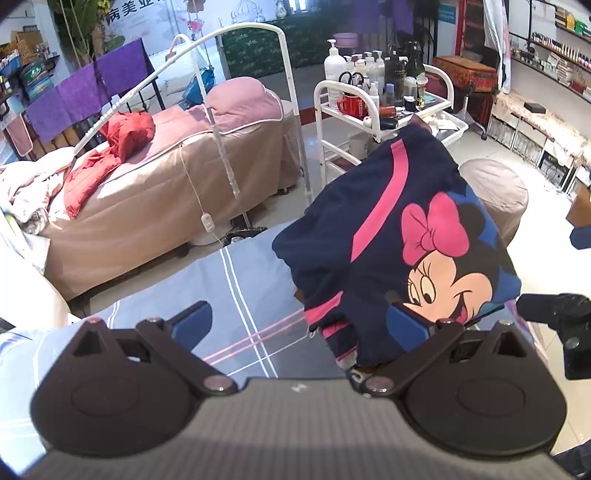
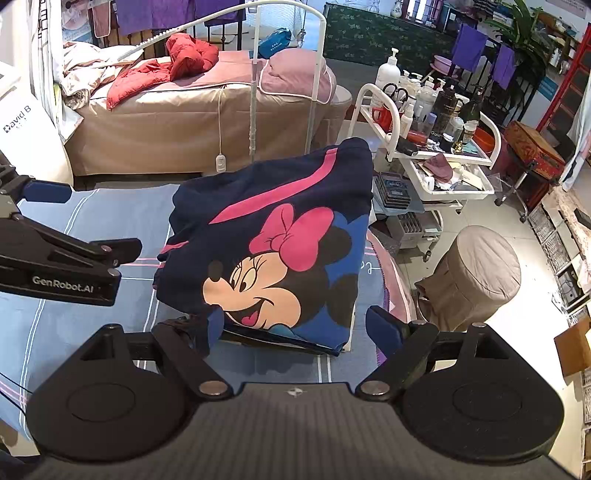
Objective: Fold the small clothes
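Two claws, left point(image 1: 300, 325) and right point(image 2: 293, 330), both spread apart beside the folded navy garment point(image 2: 273, 236) on the checked sheet point(image 2: 74, 317).

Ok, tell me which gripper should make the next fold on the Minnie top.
Probably the right gripper: it is open, squarely facing the top's near edge. The left gripper, also open, sits off to the side, mostly over bare sheet.

White lettering "GenRobot.AI" runs along the black body of the left tool point(image 2: 48, 195), seen from the right wrist view. A white panel point(image 2: 22, 125) at the far left edge reads "avid B" in dark letters. A wall banner point(image 1: 147, 14) in the left wrist view carries Chinese characters, "美业" among them
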Motion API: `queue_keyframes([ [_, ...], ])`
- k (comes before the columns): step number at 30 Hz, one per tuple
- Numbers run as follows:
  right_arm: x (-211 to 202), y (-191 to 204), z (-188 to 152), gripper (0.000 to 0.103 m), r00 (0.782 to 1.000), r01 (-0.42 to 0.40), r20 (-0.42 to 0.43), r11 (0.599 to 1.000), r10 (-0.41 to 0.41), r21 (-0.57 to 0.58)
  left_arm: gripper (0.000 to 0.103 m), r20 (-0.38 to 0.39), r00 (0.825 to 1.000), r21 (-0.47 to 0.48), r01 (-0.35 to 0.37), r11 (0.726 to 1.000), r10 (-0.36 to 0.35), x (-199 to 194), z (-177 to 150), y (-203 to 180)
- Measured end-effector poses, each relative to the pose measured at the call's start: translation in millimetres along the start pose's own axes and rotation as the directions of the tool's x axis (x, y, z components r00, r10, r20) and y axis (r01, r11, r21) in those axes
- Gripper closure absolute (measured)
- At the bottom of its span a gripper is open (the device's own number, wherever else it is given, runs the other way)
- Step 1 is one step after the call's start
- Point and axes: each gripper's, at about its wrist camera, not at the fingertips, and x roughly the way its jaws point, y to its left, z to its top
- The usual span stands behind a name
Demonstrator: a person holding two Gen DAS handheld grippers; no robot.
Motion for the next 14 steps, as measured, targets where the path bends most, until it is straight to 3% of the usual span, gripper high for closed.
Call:
queue_keyframes([
  [6, 0.2, 1.2, -1.2, 0.000, 1.000, -0.001, -0.003, 1.000, 0.001, 0.002, 0.000, 0.030, 0.998, -0.021, 0.062, 0.998, -0.061, -1.2, -3.4, 1.9],
  [10, 0.2, 0.5, -1.2, 0.000, 1.000, 0.000, -0.002, 1.000, 0.000, 0.007, 0.000, 0.074, 0.997, 0.021, 0.023, 1.000, -0.024, -4.9, -5.9, -4.2],
  [14, 0.6, 0.8, -1.1, 0.000, 1.000, 0.002, -0.002, 1.000, -0.002, 0.005, 0.000, 0.069, 0.997, 0.016, 0.034, 0.999, -0.035, -6.2, -4.2, -3.4],
])
